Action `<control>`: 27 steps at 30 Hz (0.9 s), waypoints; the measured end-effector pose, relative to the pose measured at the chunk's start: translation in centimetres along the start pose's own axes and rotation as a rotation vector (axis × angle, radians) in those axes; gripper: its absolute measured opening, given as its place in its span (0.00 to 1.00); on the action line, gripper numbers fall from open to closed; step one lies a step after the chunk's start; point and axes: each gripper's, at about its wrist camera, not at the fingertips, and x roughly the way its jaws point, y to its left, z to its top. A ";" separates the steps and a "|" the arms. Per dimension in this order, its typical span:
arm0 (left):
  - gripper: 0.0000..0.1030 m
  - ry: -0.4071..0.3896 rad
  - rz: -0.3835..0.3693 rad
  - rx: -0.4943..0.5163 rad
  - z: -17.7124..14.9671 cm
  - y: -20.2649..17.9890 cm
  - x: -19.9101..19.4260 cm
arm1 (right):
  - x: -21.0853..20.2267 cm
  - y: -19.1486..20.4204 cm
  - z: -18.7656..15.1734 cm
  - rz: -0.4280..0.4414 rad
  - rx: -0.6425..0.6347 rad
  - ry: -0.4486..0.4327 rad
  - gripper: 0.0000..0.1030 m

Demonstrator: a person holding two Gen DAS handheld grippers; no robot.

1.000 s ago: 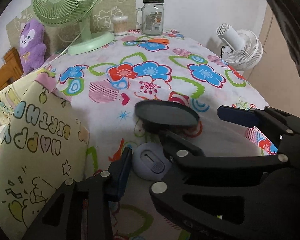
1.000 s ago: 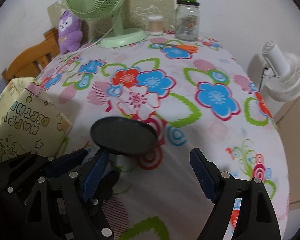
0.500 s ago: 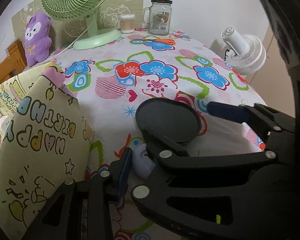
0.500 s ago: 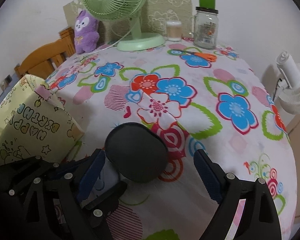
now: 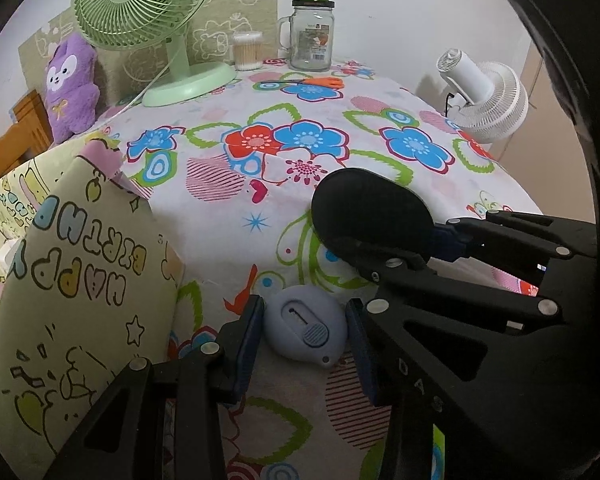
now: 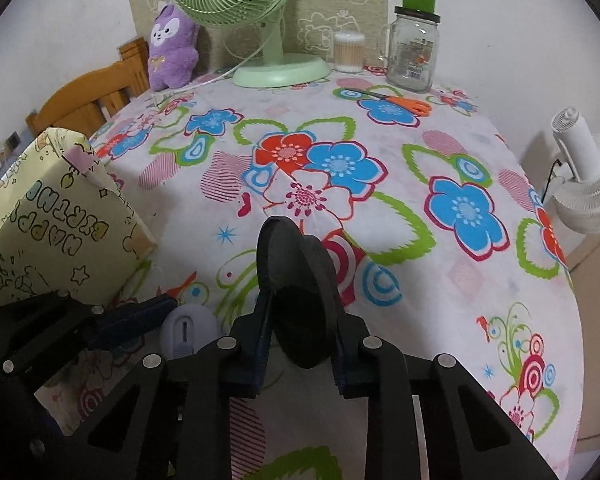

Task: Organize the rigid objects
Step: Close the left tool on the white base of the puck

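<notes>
A small lilac base [image 5: 304, 330] is pinched between the blue pads of the left gripper [image 5: 305, 344], low over the flowered desk [image 5: 260, 184]. From this base a black round disc [image 5: 372, 214], perhaps a small mirror, is carried on a dark stem; whether the stem is jointed cannot be told.

In the right wrist view the disc [image 6: 296, 288] is seen nearly edge-on, tilted upright, and it is gripped by the right gripper [image 6: 298, 354], whose jaws are closing on it with both pads against its faces. The lilac base [image 6: 188, 330] is seen just left of that gripper, with the left gripper's dark frame [image 6: 60, 332] beside it.

A yellow gift bag [image 5: 80, 280] printed with birthday lettering is stood at the left edge of the desk, just beside the left gripper.

At the far end of the desk are found a green fan [image 6: 256, 12], a purple plush [image 6: 172, 48], a tub of cotton swabs [image 6: 348, 52], a glass jar [image 6: 414, 52] with a green cap, and orange scissors [image 6: 404, 102] lying flat. A white fan [image 6: 588, 184] is stood off the desk to the right, and a wooden chair [image 6: 92, 96] is placed at the left.
</notes>
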 end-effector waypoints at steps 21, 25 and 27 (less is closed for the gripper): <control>0.42 -0.006 -0.054 0.104 -2.2 -3.1 -2.2 | -5.0 -0.8 -4.2 -0.165 0.120 -0.039 0.19; 0.42 -0.011 -0.056 0.123 -2.8 -3.5 -3.0 | -6.0 -0.6 -5.0 -0.186 0.141 -0.038 0.19; 0.42 -0.012 -0.060 0.131 -3.1 -3.7 -3.4 | -6.5 -0.5 -5.5 -0.203 0.151 -0.037 0.19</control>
